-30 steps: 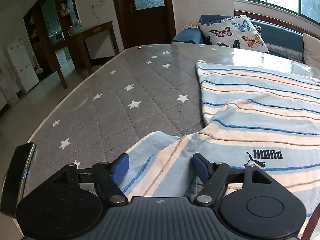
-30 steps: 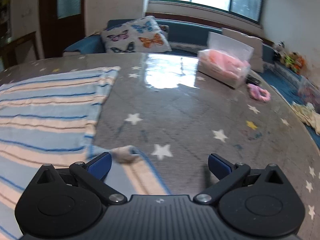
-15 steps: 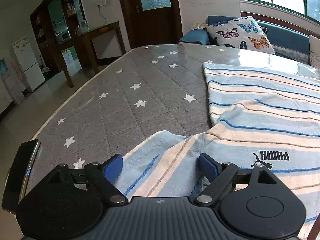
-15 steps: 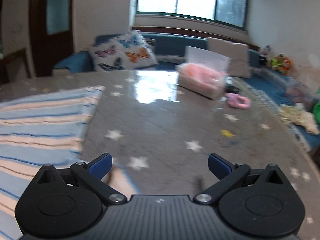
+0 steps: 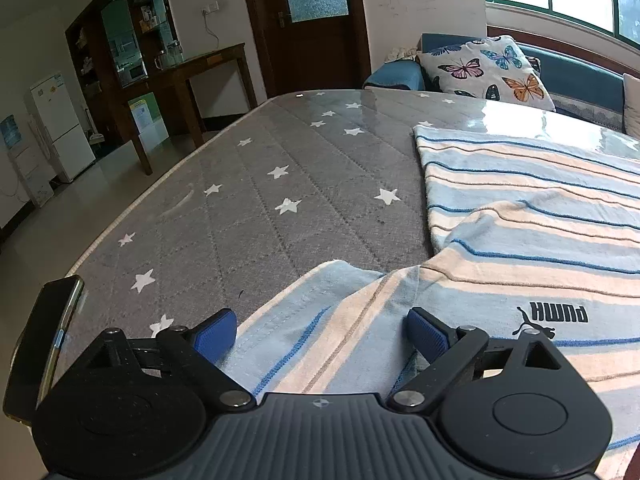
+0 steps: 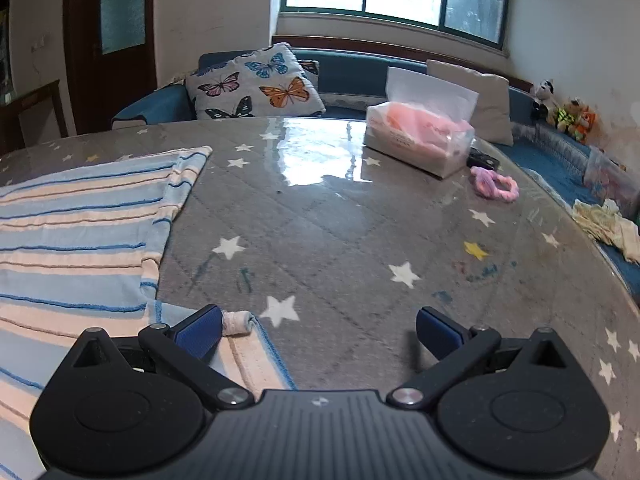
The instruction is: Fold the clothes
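From the left wrist camera, the left gripper [image 5: 322, 332] sits at six o'clock in the frame with its blue pads [image 5: 214, 334] spread wide and its jaws opening; a fold of the striped shirt [image 5: 500, 240] lies loose between them, and neither pad presses on the cloth, so it is released. The shirt, pale blue and peach with thin dark blue lines and a black printed logo [image 5: 554, 314] near four o'clock, spreads from the gripper toward two o'clock over the grey star-patterned table [image 5: 240, 208]. A dark phone [image 5: 42, 344] stands on edge at eight o'clock, beside the gripper body. A butterfly cushion [image 5: 488, 70] rests on the blue sofa at one o'clock. From the right wrist camera, the right gripper [image 6: 320, 336] hangs at six o'clock with its jaws parted wide and only bare tabletop [image 6: 340, 240] between its pads, grasping nothing. The shirt [image 6: 80, 232] fills the nine o'clock side, and its rolled corner [image 6: 238, 323] lies just beside the left pad [image 6: 200, 330]. A tissue box [image 6: 420, 140] stands at one o'clock, with a pink braided ring [image 6: 494, 186] near it toward two o'clock.
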Demonstrator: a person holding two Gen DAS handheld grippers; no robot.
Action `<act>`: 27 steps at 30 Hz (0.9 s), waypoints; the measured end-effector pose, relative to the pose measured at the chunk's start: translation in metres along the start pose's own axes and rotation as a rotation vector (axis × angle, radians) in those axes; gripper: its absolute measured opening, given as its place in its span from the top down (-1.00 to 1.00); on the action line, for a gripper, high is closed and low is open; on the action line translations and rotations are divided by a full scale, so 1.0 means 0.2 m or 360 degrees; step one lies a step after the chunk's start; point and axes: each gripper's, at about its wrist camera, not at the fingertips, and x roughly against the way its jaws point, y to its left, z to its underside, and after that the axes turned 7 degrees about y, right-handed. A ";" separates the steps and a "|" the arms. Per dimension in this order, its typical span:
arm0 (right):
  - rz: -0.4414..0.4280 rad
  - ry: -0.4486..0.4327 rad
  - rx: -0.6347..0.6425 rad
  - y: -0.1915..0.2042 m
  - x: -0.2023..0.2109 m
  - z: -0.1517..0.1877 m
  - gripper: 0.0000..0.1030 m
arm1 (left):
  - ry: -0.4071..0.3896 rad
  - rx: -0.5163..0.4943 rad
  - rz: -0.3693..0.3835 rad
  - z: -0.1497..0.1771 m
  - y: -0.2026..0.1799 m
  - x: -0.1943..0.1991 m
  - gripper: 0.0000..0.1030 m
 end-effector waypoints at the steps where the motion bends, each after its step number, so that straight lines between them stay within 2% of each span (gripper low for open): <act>1: 0.0042 -0.0020 -0.0015 0.00 0.01 0.00 -1.00 | -0.0001 0.0003 -0.0002 0.00 0.00 0.00 -0.85; 3: 0.0082 -0.0031 -0.0020 -0.01 0.03 0.01 -1.00 | -0.0007 0.0004 -0.0009 0.00 -0.01 -0.01 -0.87; 6: -0.0032 -0.0007 0.0016 0.01 0.06 0.06 -1.00 | -0.0018 0.0017 -0.0013 0.01 0.00 -0.01 -0.91; 11: -0.0089 0.0007 0.0118 0.07 0.10 0.11 -1.00 | -0.0048 0.0052 -0.0021 0.03 0.01 -0.01 -0.97; 13: -0.0026 0.0002 0.0153 0.08 0.10 0.14 -1.00 | -0.0062 0.0058 -0.0021 0.04 0.01 -0.01 -0.99; 19: 0.0117 0.0013 0.0077 -0.06 0.15 0.18 -1.00 | -0.0094 0.0086 -0.0020 0.06 0.02 -0.02 -1.00; 22: 0.0203 -0.0017 0.0111 -0.05 0.19 0.20 -1.00 | -0.0105 0.0091 -0.0026 0.06 0.01 -0.01 -1.00; 27: 0.0055 -0.0047 0.0113 0.03 0.23 0.22 -1.00 | -0.0111 0.0099 -0.0032 0.06 0.01 -0.01 -1.00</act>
